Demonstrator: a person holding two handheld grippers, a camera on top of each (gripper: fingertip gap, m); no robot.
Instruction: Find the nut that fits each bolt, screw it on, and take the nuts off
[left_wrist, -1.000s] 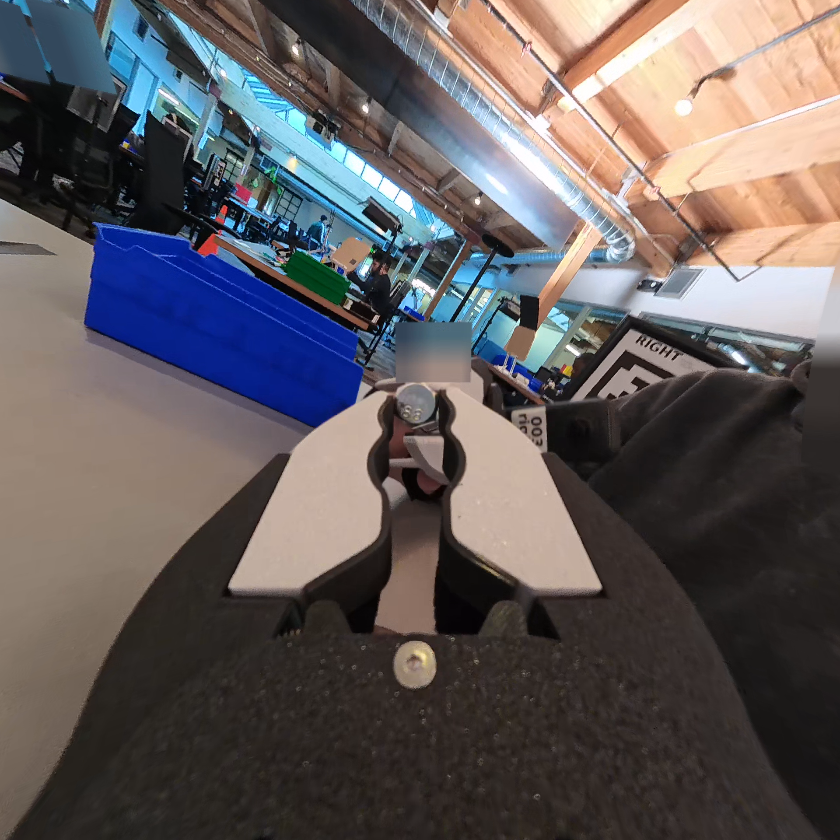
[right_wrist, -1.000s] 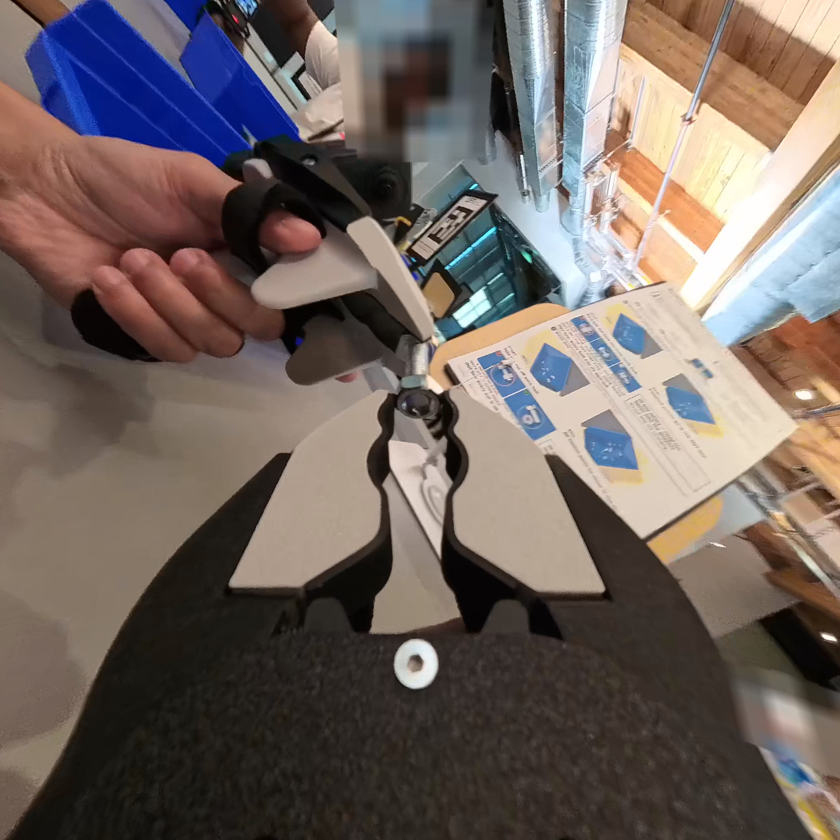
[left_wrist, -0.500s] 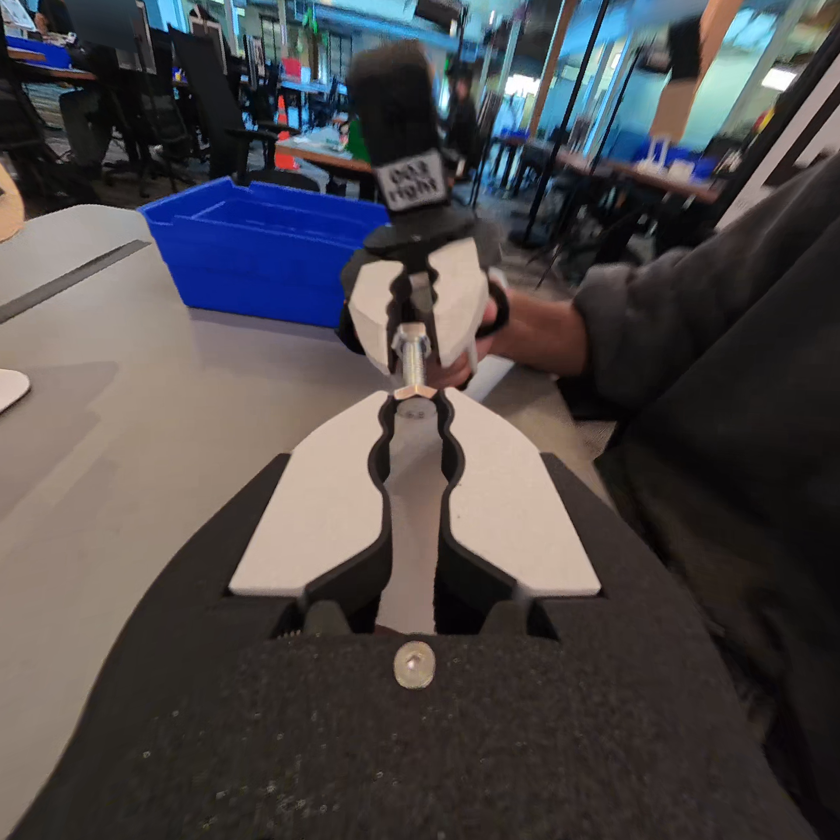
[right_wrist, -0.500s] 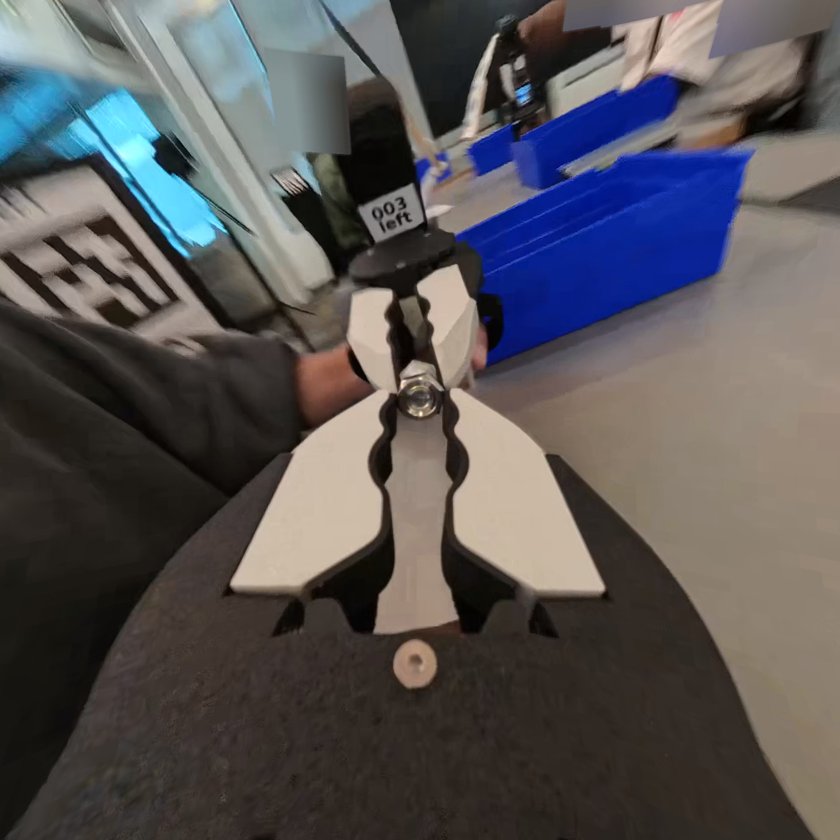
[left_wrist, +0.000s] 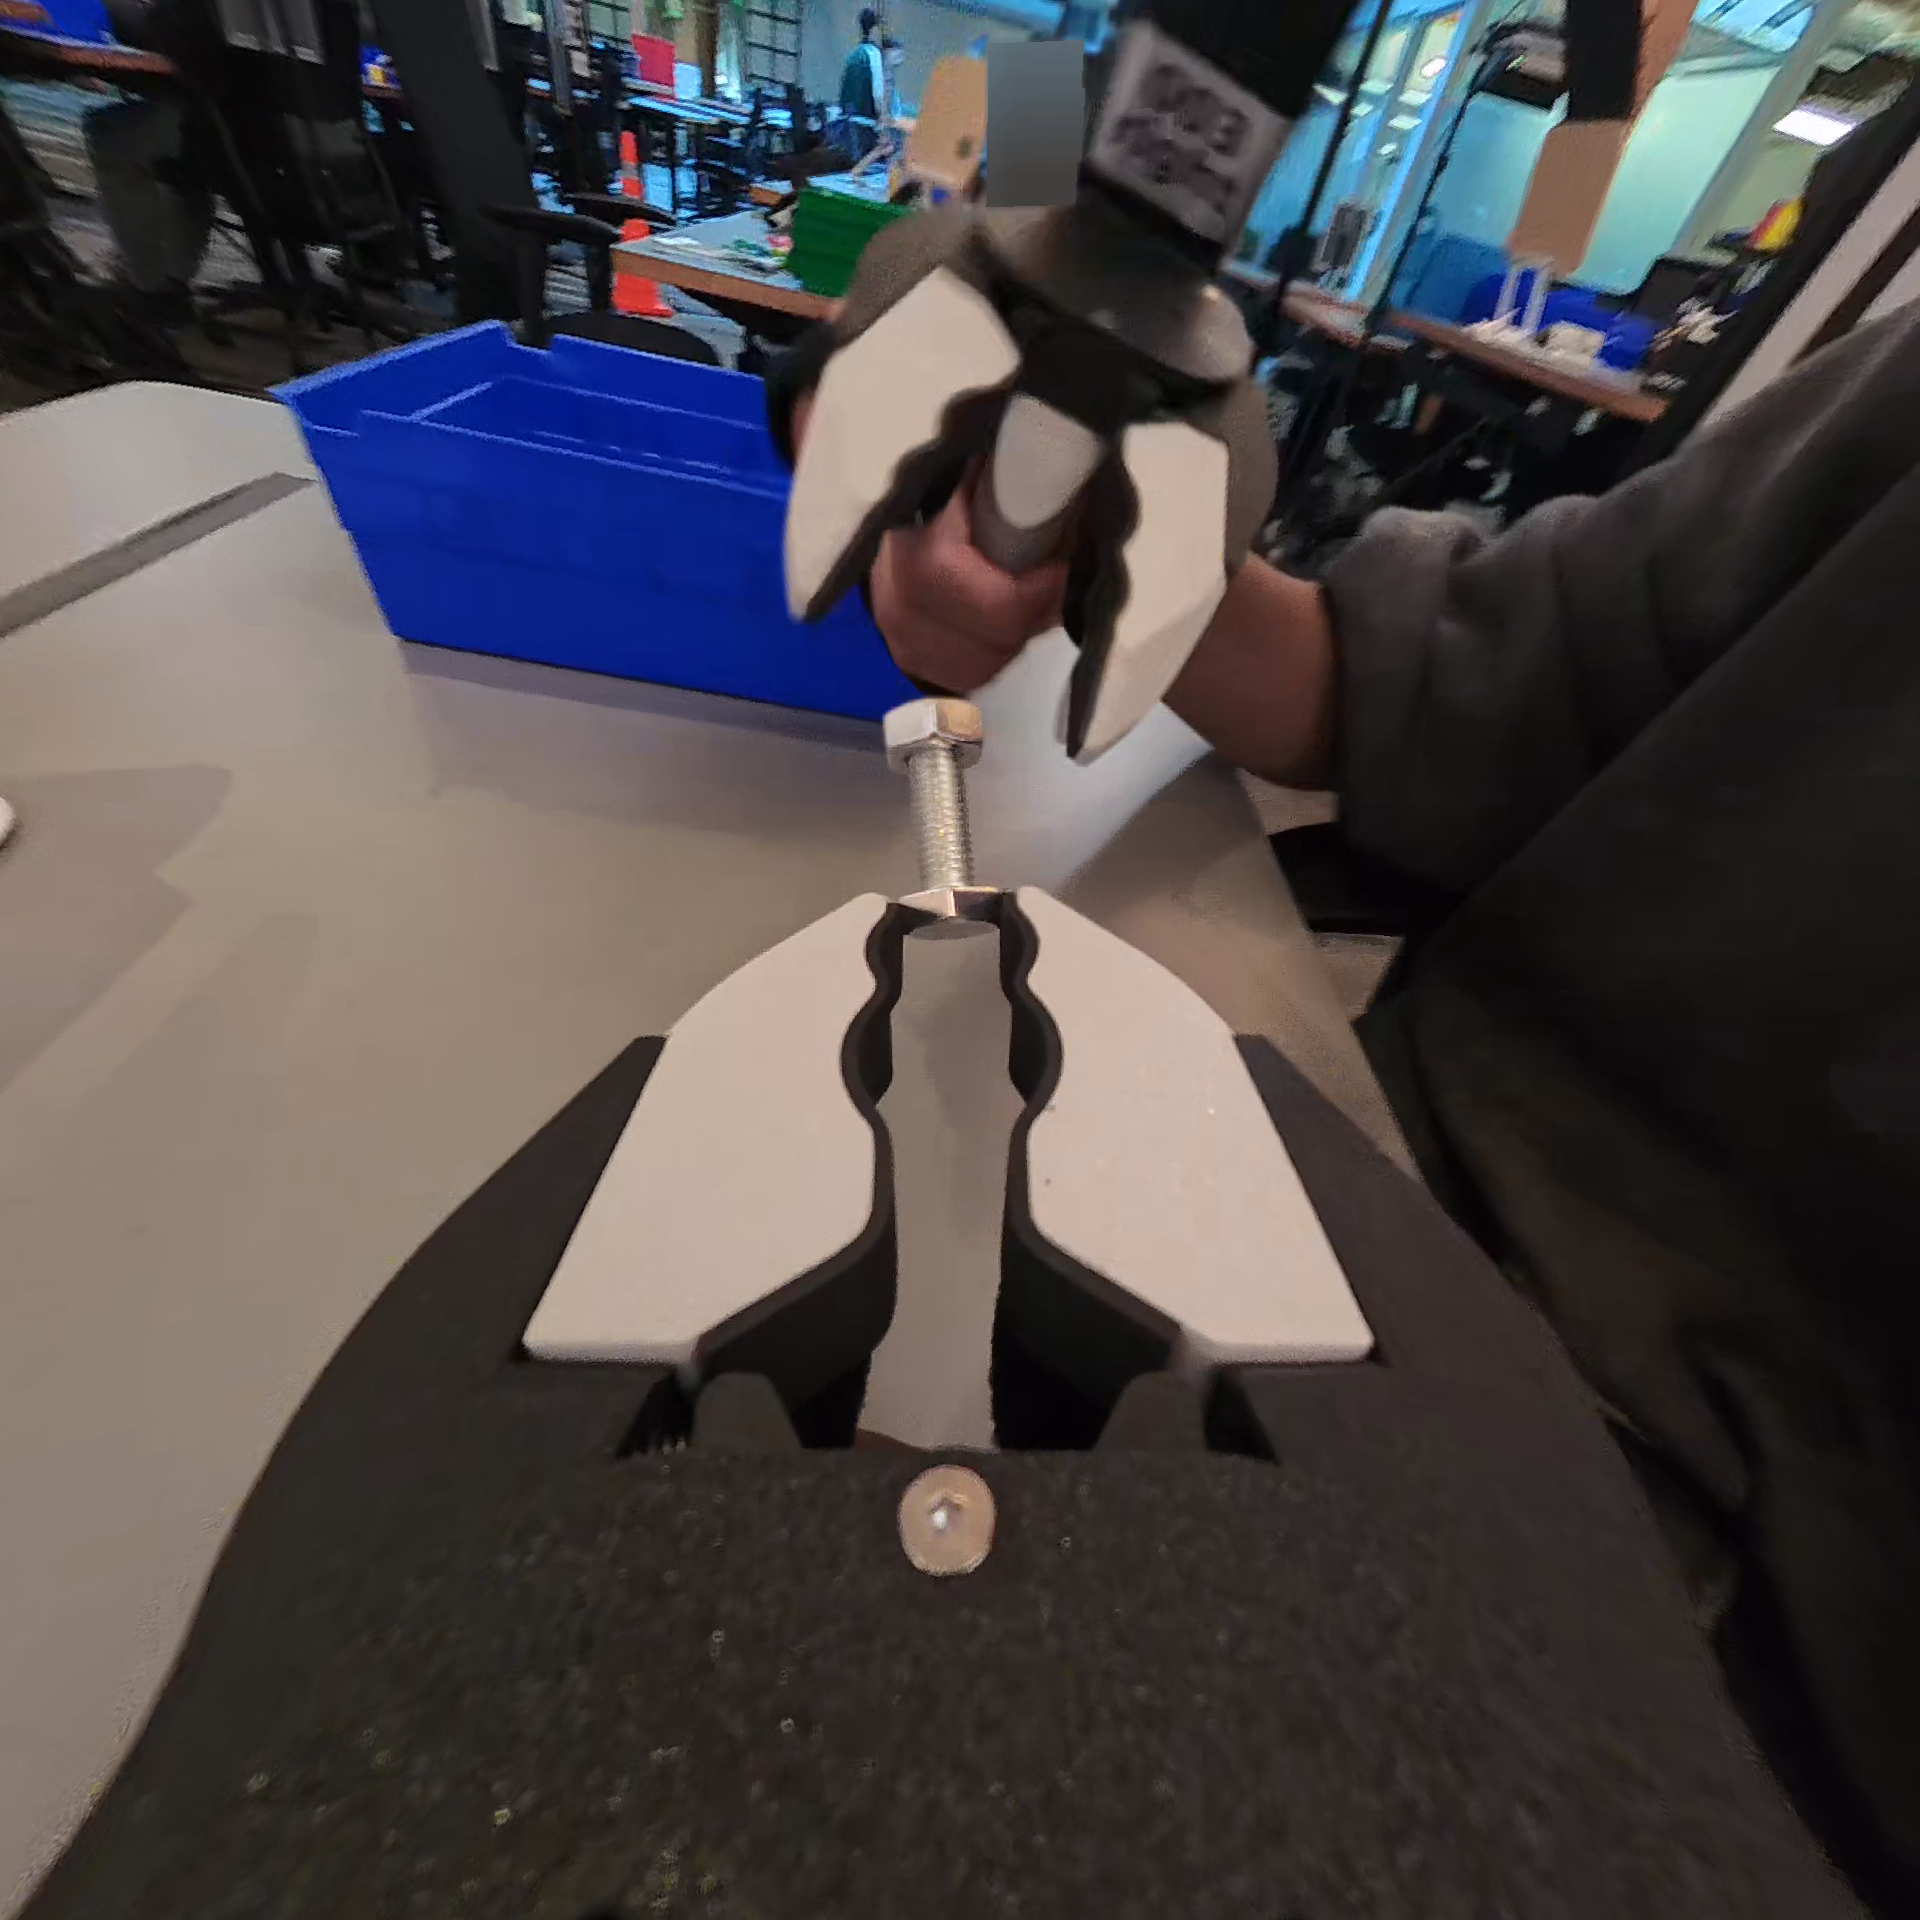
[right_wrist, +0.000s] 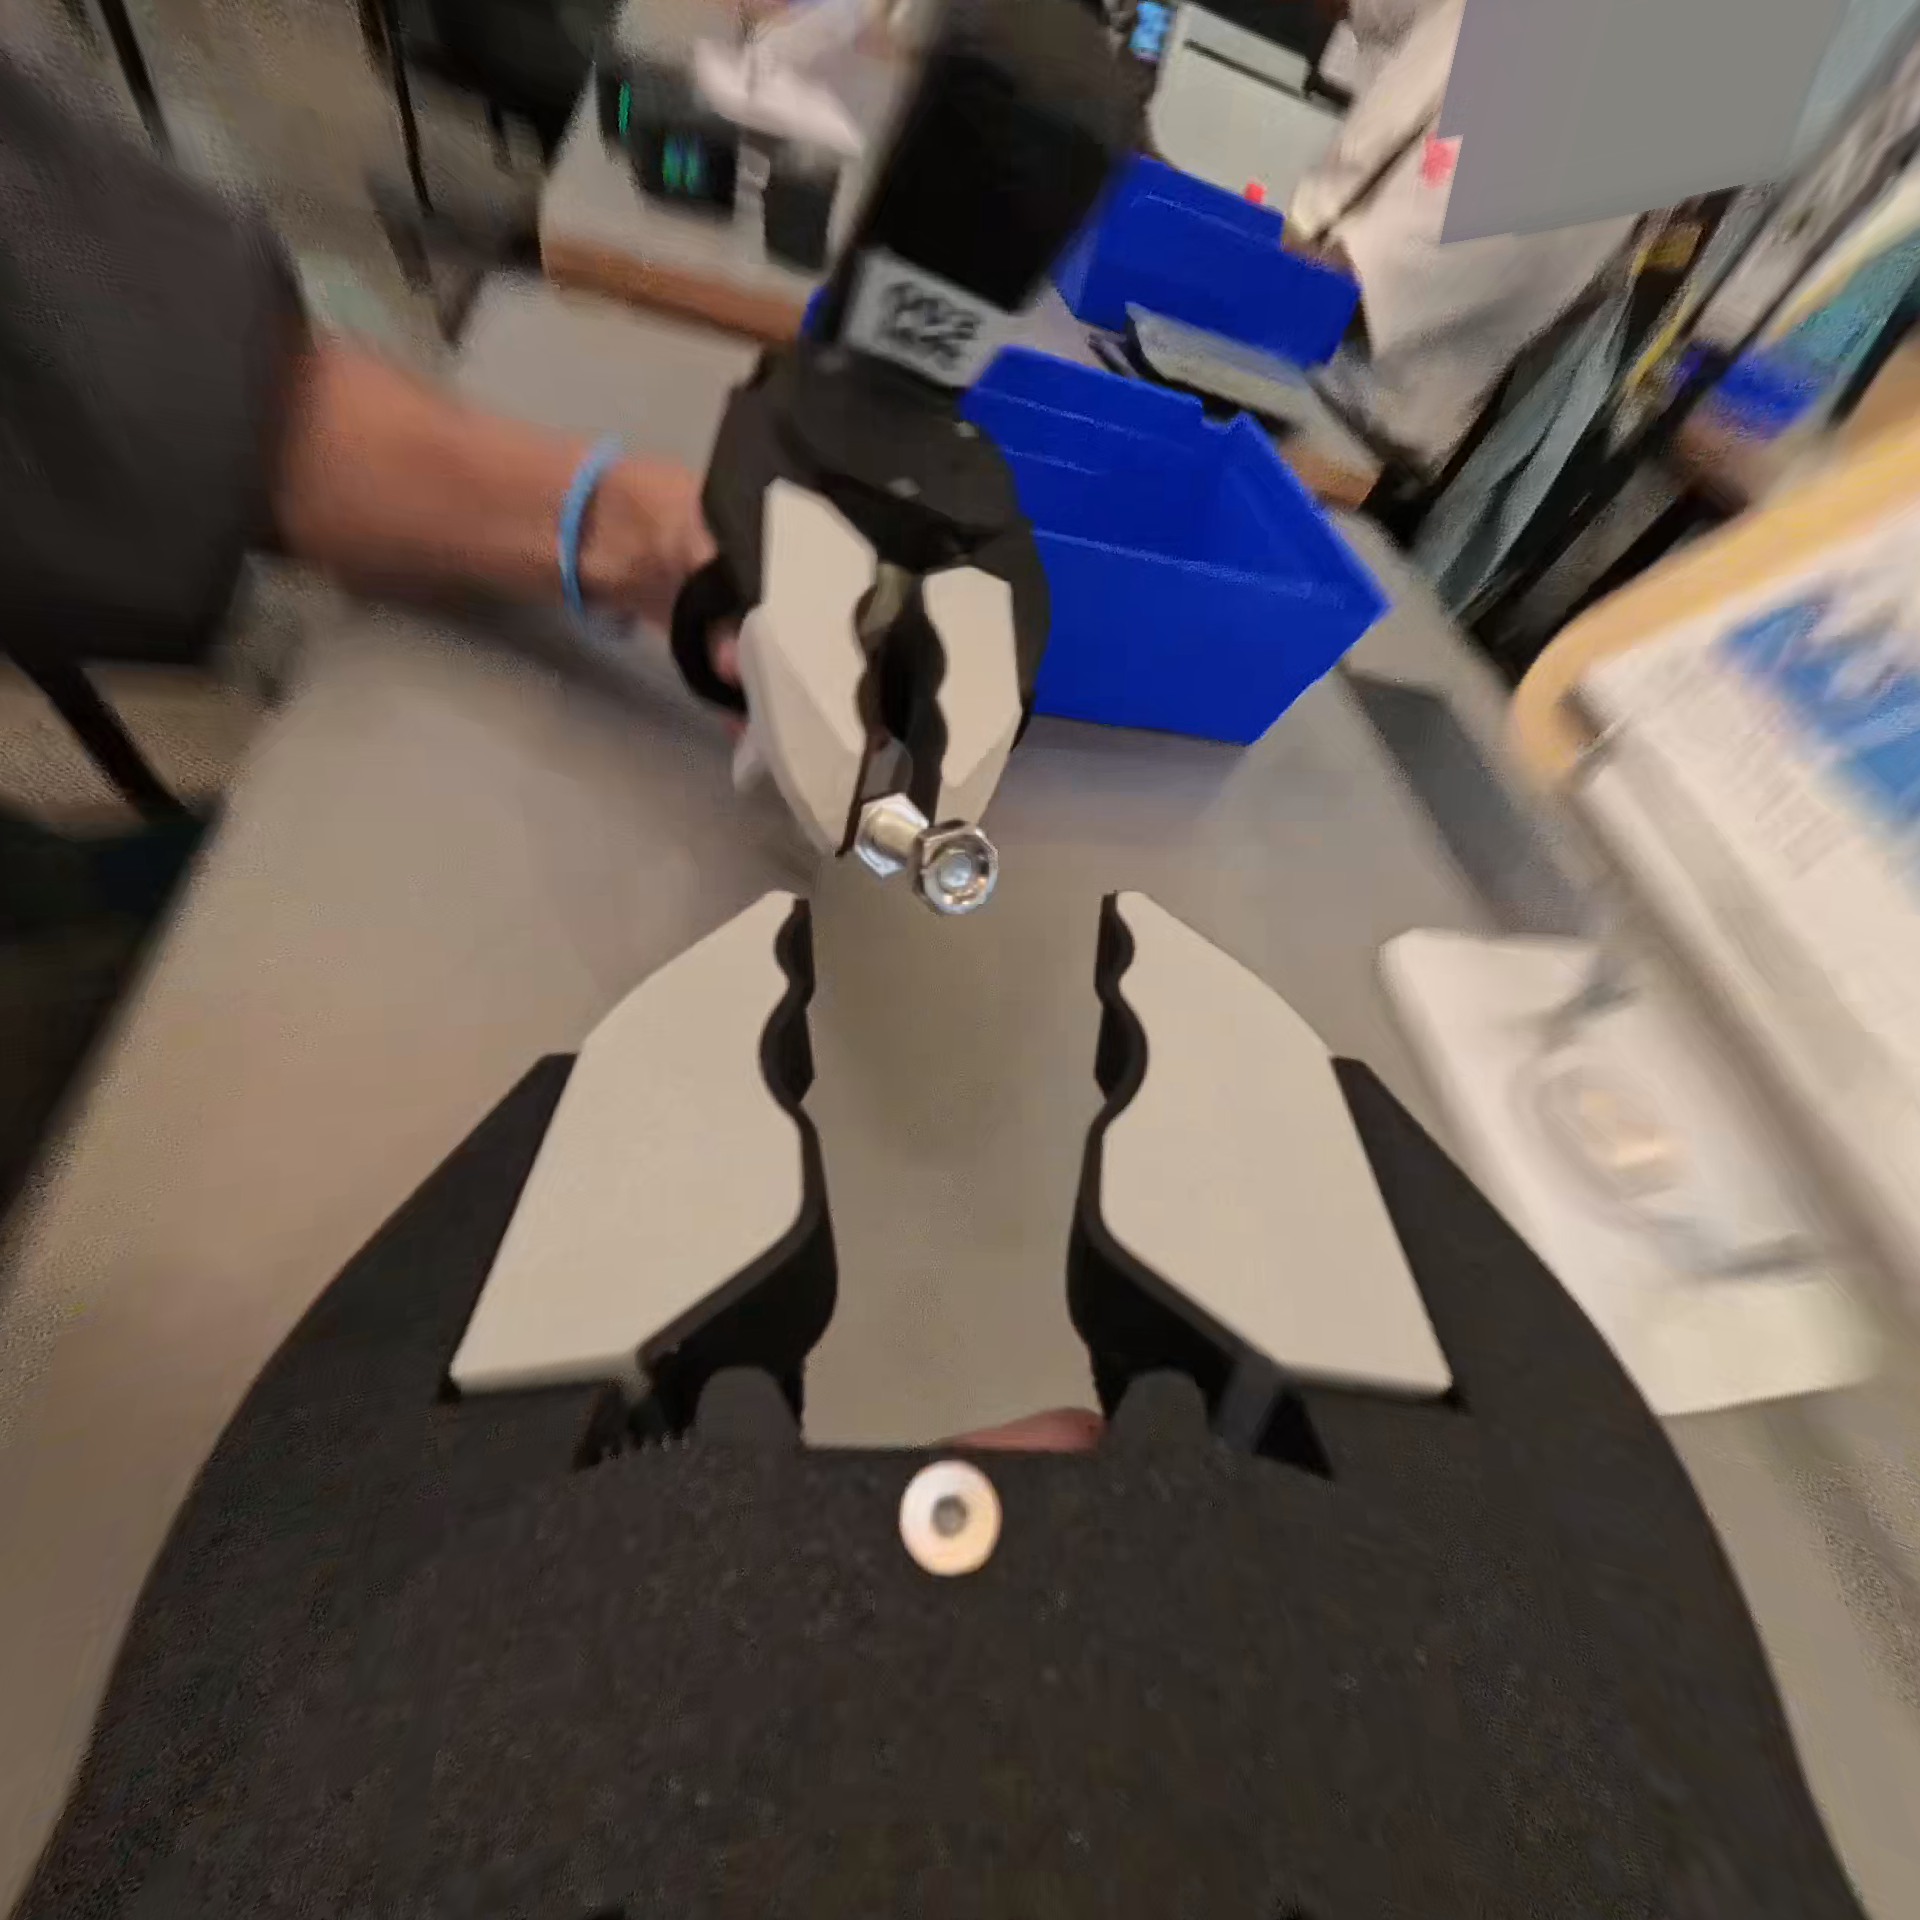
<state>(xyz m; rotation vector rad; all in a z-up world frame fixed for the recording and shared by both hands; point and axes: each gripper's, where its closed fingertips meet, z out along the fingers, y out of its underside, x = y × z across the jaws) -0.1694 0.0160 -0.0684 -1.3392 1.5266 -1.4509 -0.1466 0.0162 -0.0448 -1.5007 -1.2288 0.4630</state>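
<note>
Half a second ago both grippers met on the bolt; now the right gripper (right_wrist: 951, 904) has let go and drawn back, its matte grey, wavy-edged fingers (right_wrist: 675, 1122) spread wide with nothing between them. By contrast, the left gripper (left_wrist: 951, 914) is clamped on the shiny hexagonal steel nut (left_wrist: 951, 906) at its fingertips, with the threaded silver hex-head bolt (left_wrist: 940, 800) standing out from it above the smooth grey table (left_wrist: 312, 935). Farther back on that table sits a blue plastic bin (left_wrist: 582, 540).
</note>
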